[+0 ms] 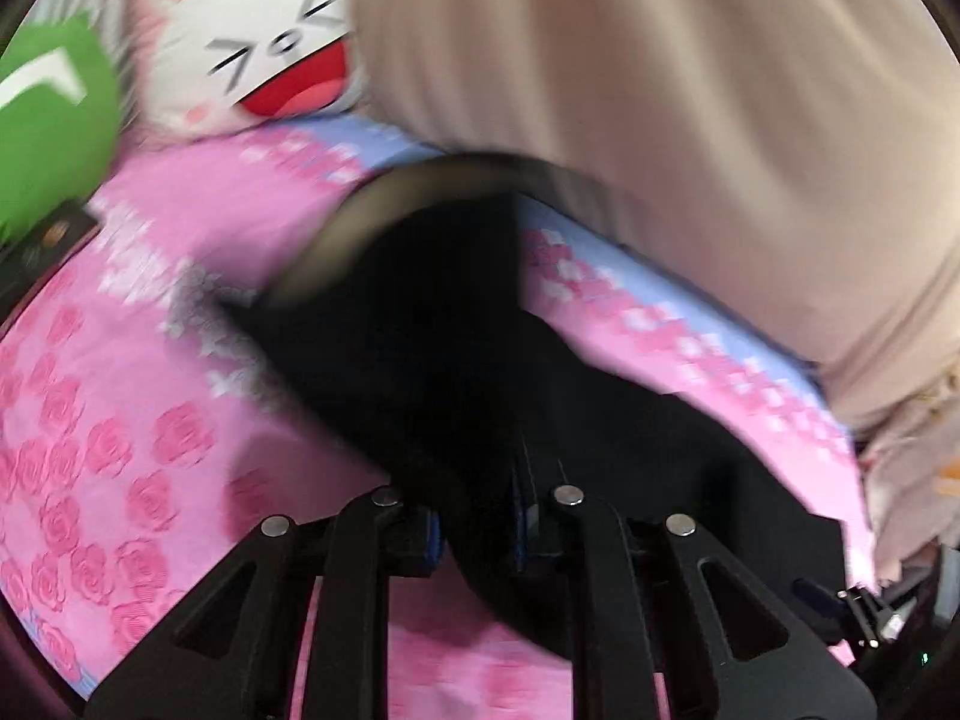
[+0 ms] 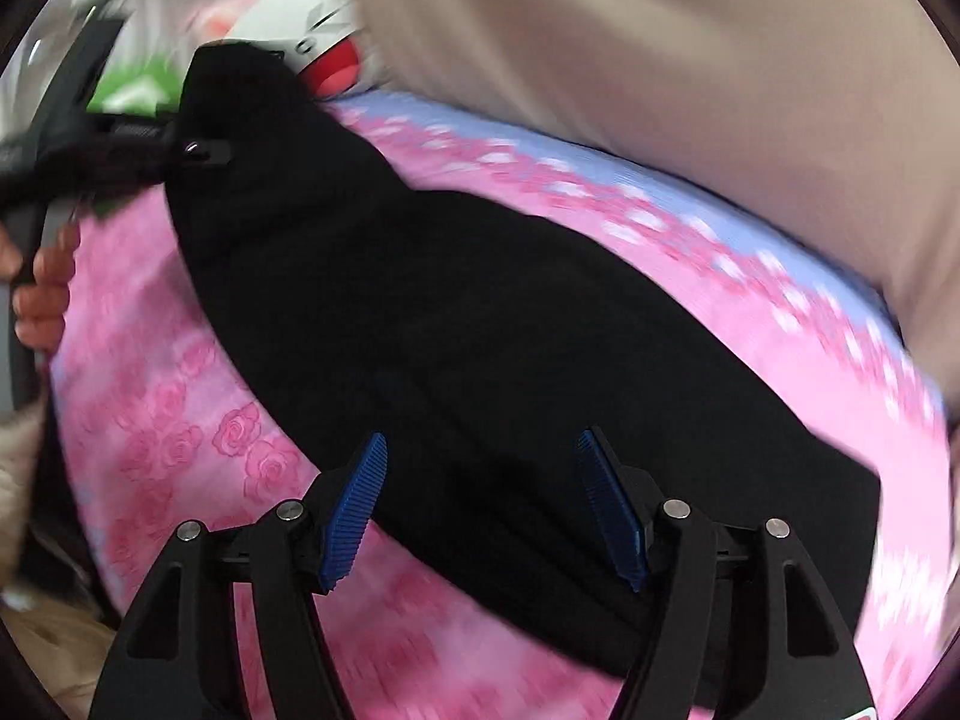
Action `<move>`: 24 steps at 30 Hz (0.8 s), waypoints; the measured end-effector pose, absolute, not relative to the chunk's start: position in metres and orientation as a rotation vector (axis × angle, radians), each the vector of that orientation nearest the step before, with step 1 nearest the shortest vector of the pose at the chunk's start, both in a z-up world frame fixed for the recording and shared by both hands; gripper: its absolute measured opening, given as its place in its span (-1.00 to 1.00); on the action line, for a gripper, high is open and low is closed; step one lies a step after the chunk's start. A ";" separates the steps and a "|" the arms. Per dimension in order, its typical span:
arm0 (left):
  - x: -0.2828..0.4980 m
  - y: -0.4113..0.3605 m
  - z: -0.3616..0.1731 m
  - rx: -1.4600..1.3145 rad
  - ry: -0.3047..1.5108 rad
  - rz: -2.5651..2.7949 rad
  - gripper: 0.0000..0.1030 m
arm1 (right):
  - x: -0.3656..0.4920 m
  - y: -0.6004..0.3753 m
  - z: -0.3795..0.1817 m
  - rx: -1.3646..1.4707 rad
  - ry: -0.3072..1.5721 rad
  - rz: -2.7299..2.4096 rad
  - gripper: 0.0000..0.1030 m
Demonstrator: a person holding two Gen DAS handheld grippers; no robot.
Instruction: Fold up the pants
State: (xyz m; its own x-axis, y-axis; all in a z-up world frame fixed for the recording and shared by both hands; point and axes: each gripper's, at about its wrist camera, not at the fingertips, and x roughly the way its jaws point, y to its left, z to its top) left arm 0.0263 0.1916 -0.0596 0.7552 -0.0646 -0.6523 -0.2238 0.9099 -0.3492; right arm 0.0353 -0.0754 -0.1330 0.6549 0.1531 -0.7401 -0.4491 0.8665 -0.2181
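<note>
Black pants [image 2: 456, 324] edge pinched, left hand-held gripper [image 1: 477, 531]

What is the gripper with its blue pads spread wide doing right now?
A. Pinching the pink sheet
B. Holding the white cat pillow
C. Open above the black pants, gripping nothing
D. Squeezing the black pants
C: the right gripper shows both blue pads spread apart, with the black pants lying beyond them ungripped.

pink rose bedspread [image 1: 108, 432] | white cat plush [image 1: 258, 54] | green plush [image 1: 54, 120] | beige curtain [image 1: 690, 120]
</note>
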 end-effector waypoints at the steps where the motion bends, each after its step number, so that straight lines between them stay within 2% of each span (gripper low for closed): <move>1: 0.028 0.197 -0.067 -0.440 0.736 0.104 -0.71 | 0.040 -0.062 -0.141 -0.455 0.786 0.362 0.27; 5: 0.033 0.211 -0.079 -0.509 0.745 0.055 -0.71 | 0.062 -0.050 -0.162 -0.492 0.812 0.358 0.21; 7: 0.033 0.211 -0.080 -0.514 0.744 0.044 -0.71 | 0.072 -0.061 -0.155 -0.405 0.845 0.364 -0.81; 10: 0.028 0.217 -0.083 -0.526 0.743 0.026 -0.71 | 0.073 -0.083 -0.108 -0.201 0.812 0.379 -0.79; 13: 0.027 0.218 -0.089 -0.555 0.751 0.008 -0.70 | 0.064 -0.089 -0.076 -0.158 0.757 0.427 -0.78; 15: 0.026 0.219 -0.091 -0.567 0.749 0.008 -0.69 | 0.070 -0.080 -0.094 -0.179 0.820 0.458 -0.75; 17: 0.026 0.220 -0.091 -0.581 0.749 0.006 -0.69 | 0.086 -0.069 -0.143 -0.231 0.960 0.443 -0.69; 18: 0.026 0.220 -0.089 -0.589 0.747 0.004 -0.70 | 0.086 -0.071 -0.154 -0.219 0.959 0.446 -0.58; 20: 0.025 0.218 -0.083 -0.589 0.741 -0.007 -0.71 | 0.079 -0.080 -0.142 -0.134 0.923 0.462 -0.49; 21: 0.024 0.213 -0.074 -0.567 0.731 -0.018 -0.71 | 0.076 -0.088 -0.133 -0.081 0.909 0.459 -0.35; 24: 0.024 0.189 -0.043 -0.475 0.676 -0.057 -0.75 | 0.062 -0.115 -0.110 -0.005 0.847 0.438 -0.28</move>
State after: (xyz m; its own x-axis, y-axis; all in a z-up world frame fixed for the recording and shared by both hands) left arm 0.0241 0.1890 -0.0429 0.7825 -0.2028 -0.5886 -0.1006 0.8919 -0.4410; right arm 0.0616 -0.1147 -0.1100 0.5788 0.3728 -0.7253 -0.3768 0.9110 0.1676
